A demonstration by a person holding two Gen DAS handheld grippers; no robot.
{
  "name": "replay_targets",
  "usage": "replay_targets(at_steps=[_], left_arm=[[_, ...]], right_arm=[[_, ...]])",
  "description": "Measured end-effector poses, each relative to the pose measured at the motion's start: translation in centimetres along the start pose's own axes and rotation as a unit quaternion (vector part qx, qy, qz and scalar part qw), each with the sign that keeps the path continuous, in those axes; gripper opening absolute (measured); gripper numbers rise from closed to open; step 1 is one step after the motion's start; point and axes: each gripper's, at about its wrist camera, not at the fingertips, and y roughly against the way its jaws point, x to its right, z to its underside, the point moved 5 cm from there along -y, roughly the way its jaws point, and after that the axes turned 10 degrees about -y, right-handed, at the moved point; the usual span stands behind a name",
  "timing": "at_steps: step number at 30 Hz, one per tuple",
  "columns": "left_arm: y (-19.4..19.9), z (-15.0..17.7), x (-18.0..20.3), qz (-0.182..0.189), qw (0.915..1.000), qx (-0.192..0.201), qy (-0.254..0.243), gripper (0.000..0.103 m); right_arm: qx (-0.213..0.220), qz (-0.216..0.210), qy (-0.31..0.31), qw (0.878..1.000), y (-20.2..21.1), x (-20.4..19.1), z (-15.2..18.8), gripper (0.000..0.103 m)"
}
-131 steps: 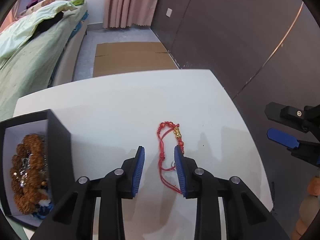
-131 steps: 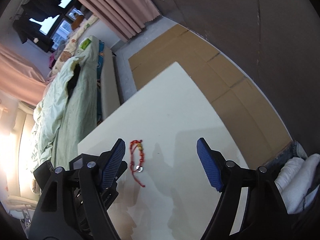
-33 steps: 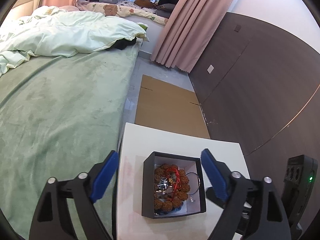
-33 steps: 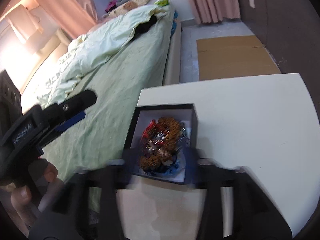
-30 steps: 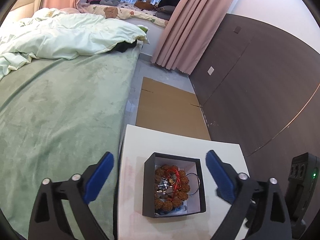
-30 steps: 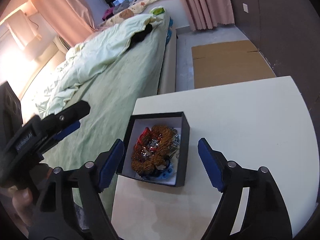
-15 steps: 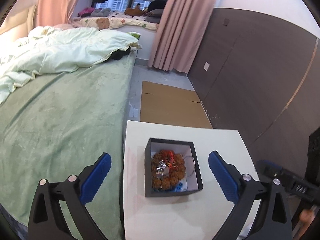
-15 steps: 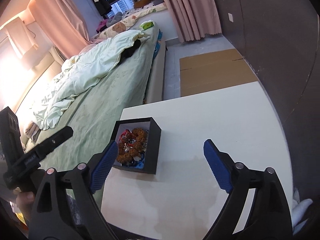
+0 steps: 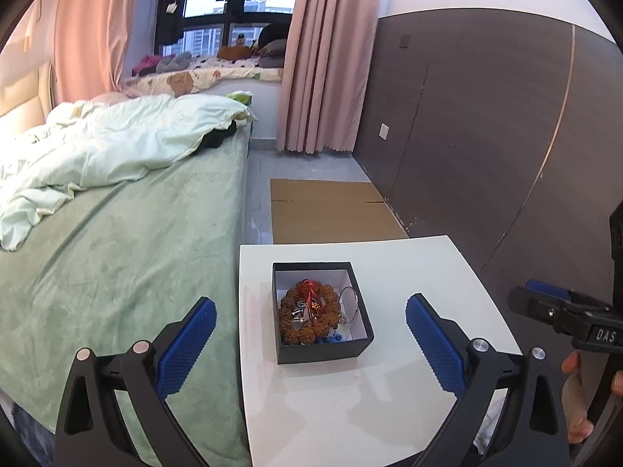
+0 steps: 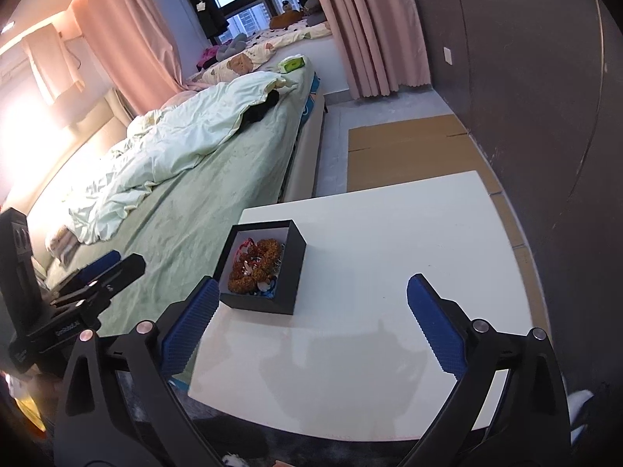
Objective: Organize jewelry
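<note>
A black open box [image 9: 323, 350] with a white inside stands on the white table [image 9: 389, 389]. It holds a brown bead bracelet [image 9: 307, 313], a red string bracelet [image 9: 310, 292], a thin metal ring [image 9: 350, 303] and small silver and blue pieces. The box also shows in the right wrist view [image 10: 292, 272]. My left gripper [image 9: 309, 344] is open and empty, held back above the table's near edge. My right gripper [image 10: 309, 319] is open and empty, to the right of the box.
A bed with a green cover [image 9: 117, 253] and a pale duvet [image 9: 117, 144] lies against the table's left side. A flat cardboard sheet [image 9: 331, 210] lies on the floor beyond the table. A dark panelled wall [image 9: 486, 136] runs along the right.
The red string bracelet went from the table into the box. Both grippers have opened wide, pulled back and risen, so the box looks smaller.
</note>
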Motion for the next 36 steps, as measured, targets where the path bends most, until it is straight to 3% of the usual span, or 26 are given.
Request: replay_targets(at_steps=[9,20,36], left_arm=[[2.1,1.1,0.2,-0.025,0.9991,0.026,-0.022,0.095],[3.1,1.0,-0.7,-0.015,0.9991,0.04,0.006,0.095],[3.1,0.6,0.3,-0.014,0.9988,0.045,-0.01,0.095]], right_arm=[[0.004,-0.007,0.024,1.0,1.3,-1.0,0.7,0.097],[0.018,-0.017,0.047,0.999,2.1,-1.8,2.8,0.097],[0.038,-0.023,0.015,0.999,2.8,-0.7,1.9,0.097]])
